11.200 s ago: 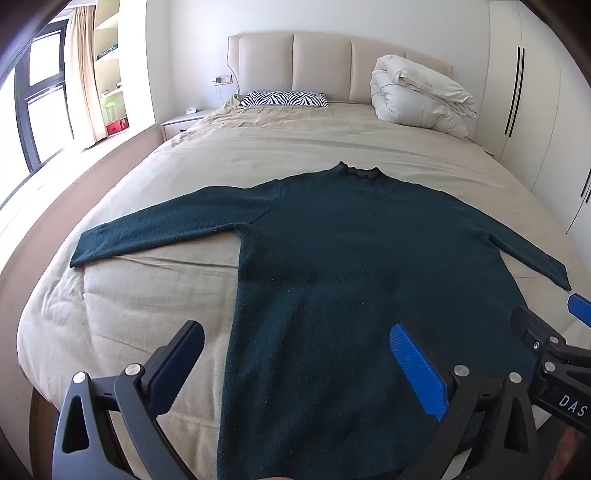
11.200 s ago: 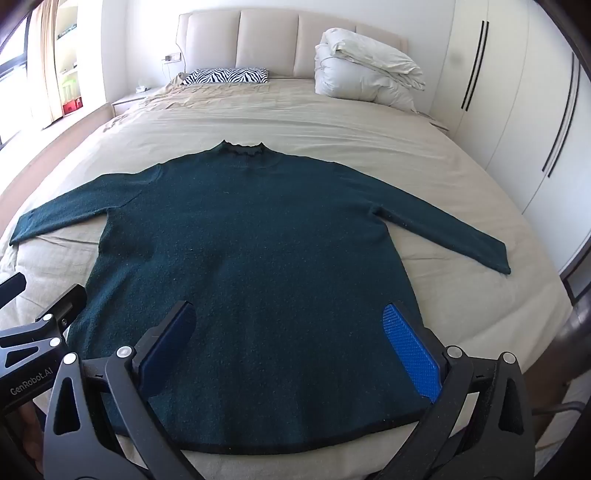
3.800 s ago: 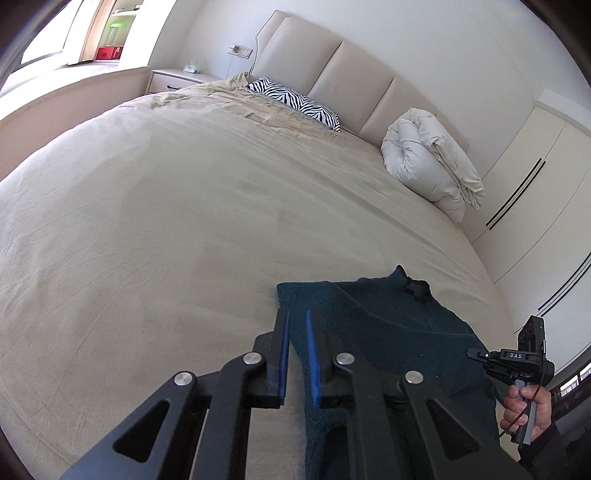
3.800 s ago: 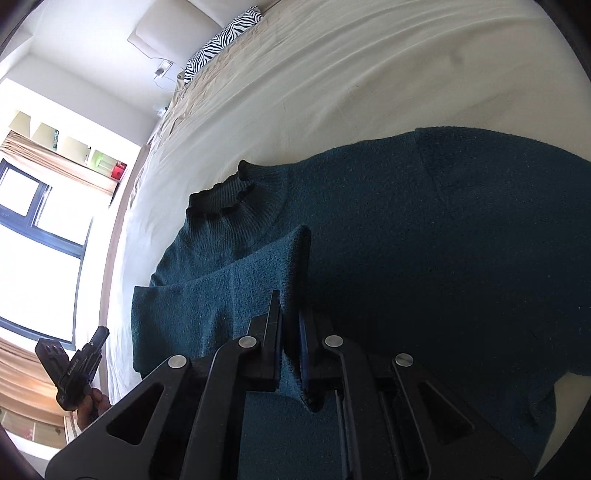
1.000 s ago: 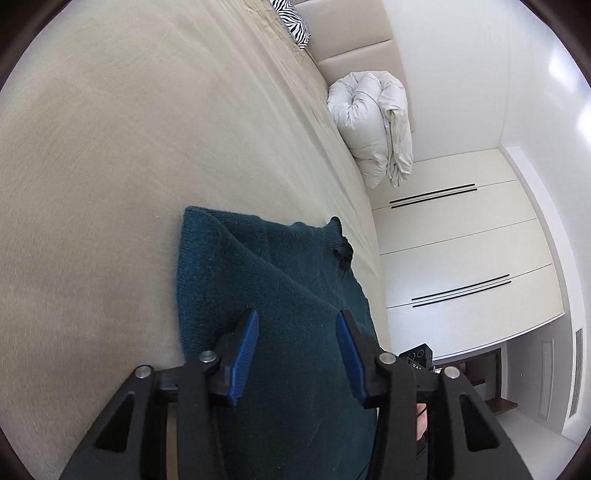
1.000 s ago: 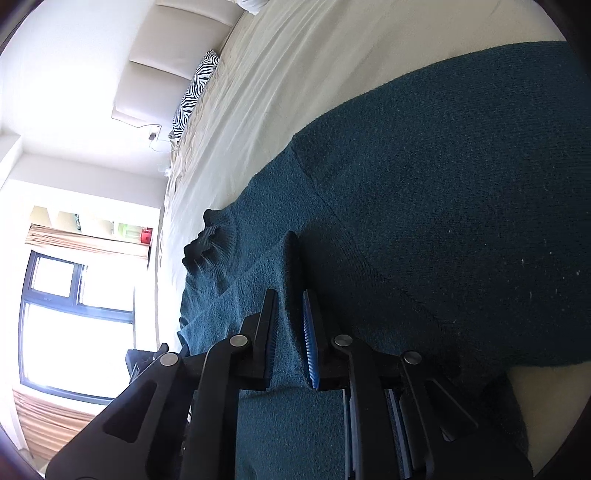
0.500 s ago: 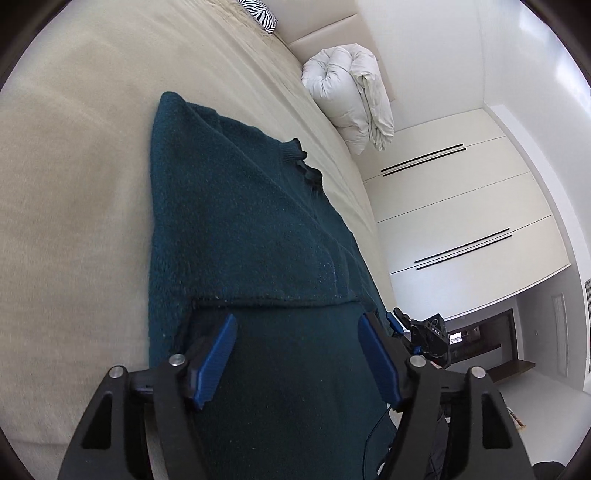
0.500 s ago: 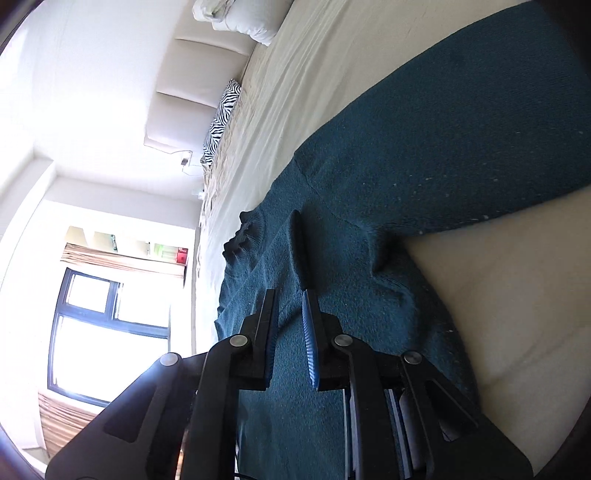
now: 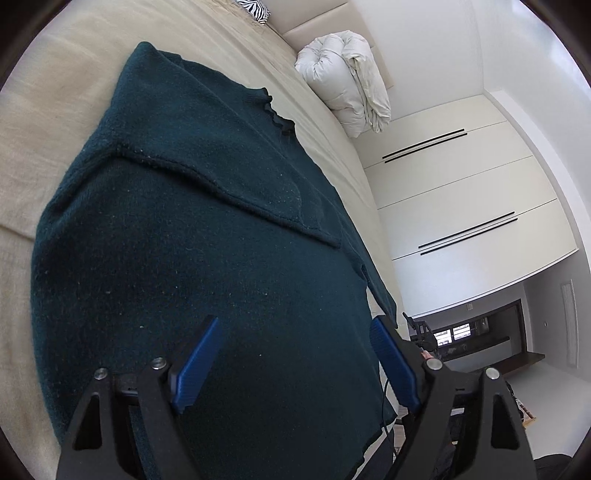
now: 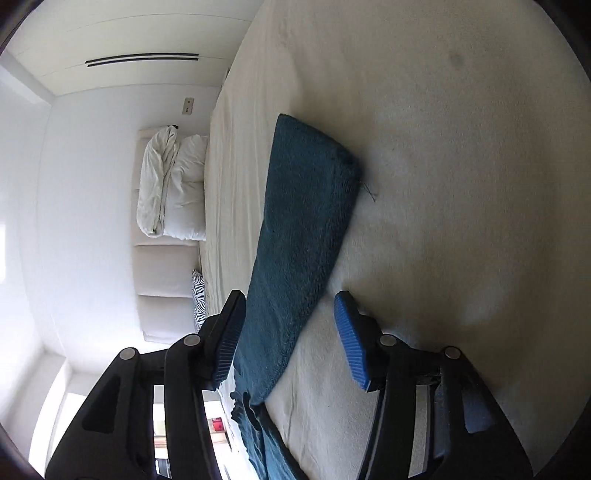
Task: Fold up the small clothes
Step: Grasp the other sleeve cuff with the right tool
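Note:
A dark teal sweater (image 9: 207, 236) lies flat on the beige bed (image 9: 44, 122), one sleeve folded across its chest and the collar toward the headboard. My left gripper (image 9: 293, 354) hovers over the lower body of the sweater; its jaws are opening and nothing is between the blue pads (image 9: 195, 362). In the right wrist view, which is rolled sideways, the other sleeve (image 10: 303, 221) stretches out over the sheet, cuff at the far end. My right gripper (image 10: 291, 341) straddles that sleeve near the shoulder. Its jaws are opening and the pads (image 10: 354, 343) do not press on the sleeve.
A rolled white duvet (image 9: 347, 85) and a zebra pillow (image 9: 255, 7) sit by the padded headboard. White wardrobe doors (image 9: 461, 206) line the wall past the bed's far side. Bare sheet (image 10: 461, 184) surrounds the outstretched sleeve.
The left gripper has drawn back down the sweater and widened. The right gripper, shut on a fold of sweater before, has opened, rolled and swung onto the outstretched sleeve.

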